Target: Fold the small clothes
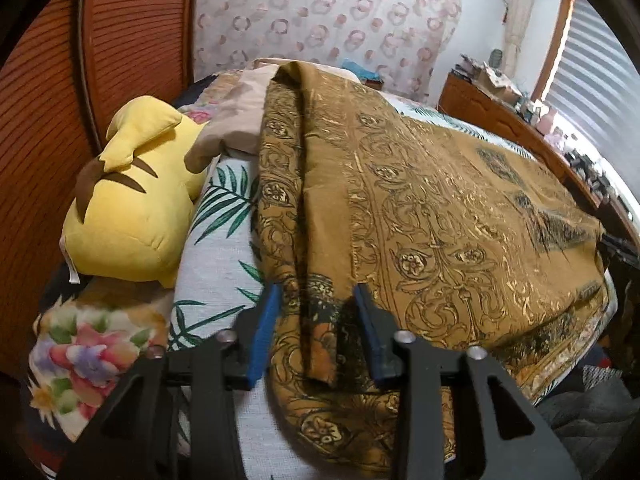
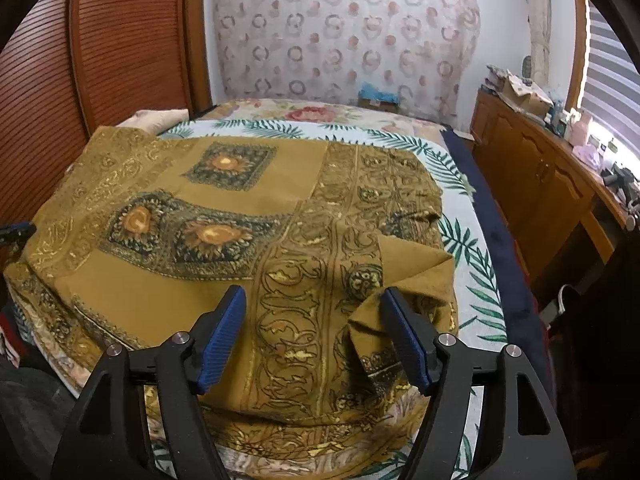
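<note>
A mustard patterned cloth (image 2: 192, 216) lies spread over the bed (image 2: 472, 248), reaching its near edge. The left gripper (image 1: 316, 300) and right gripper (image 2: 314, 300) hover open over it, seemingly without contact.

Ring-patterned curtain (image 2: 344, 36), louvred wooden door (image 1: 60, 120), wooden cabinet (image 2: 532, 176), bright window blinds (image 1: 592, 68)

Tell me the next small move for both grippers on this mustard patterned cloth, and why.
Probably close both grippers on the fabric. The left gripper is open, straddling a lengthwise folded ridge of the mustard-gold patterned cloth near its edge; the right gripper is open, with a turned-over corner flap against its right finger. Neither holds anything yet, so no fold can start.
</note>
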`<state>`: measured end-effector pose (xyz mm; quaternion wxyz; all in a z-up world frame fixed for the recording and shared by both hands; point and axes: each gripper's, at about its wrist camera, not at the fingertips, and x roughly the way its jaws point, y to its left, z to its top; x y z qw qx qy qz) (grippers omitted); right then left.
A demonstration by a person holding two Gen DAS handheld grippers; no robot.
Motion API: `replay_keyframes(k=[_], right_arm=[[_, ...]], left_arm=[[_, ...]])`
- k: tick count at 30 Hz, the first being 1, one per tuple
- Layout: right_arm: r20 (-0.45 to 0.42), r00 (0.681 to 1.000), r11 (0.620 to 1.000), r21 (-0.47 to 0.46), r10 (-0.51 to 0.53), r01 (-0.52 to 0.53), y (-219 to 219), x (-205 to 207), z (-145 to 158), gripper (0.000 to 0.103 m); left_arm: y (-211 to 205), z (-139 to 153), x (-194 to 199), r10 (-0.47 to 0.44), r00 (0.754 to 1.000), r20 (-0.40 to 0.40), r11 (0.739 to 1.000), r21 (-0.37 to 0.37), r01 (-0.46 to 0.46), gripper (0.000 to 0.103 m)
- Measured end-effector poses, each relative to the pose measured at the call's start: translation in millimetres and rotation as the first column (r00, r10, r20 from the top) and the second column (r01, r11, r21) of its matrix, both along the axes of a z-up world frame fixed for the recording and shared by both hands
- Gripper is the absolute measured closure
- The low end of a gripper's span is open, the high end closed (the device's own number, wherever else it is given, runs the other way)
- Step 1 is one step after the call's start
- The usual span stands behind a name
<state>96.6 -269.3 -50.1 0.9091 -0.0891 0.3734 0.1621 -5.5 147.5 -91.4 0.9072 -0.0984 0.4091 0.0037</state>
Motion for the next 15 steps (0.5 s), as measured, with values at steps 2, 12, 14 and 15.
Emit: replay_keyframes(k=[2, 12, 14, 15], right_arm=[[0.007, 1.0, 1.0, -0.023, -0.016, 0.016, -4, -1, 0, 0.03], [0.025, 0.987, 0.988, -0.019, -0.156, 0.156, -56, -9, 12, 0.028], [0.032, 0.984, 0.984, -0.001, -0.177, 0.177, -66, -12, 17, 0.028], [0.036, 0.983, 0.983, 0.009, -0.182, 0.181, -69, -14, 20, 0.028]], left_arm=[[-3, 0, 0, -0.019, 1.0, 0.0, 1.0, -0.007, 0.019, 0.084], [-11, 28, -10, -0.034, 0.99, 0.137, 0.997, -0.06, 0.043, 0.101], [-18, 39, -7, -0.051, 0.984, 0.171, 0.997, -0.057, 0.061, 0.102], [-23, 45, -5, -0.066, 0.981, 0.184, 0.996, -0.054, 0.077, 0.102]])
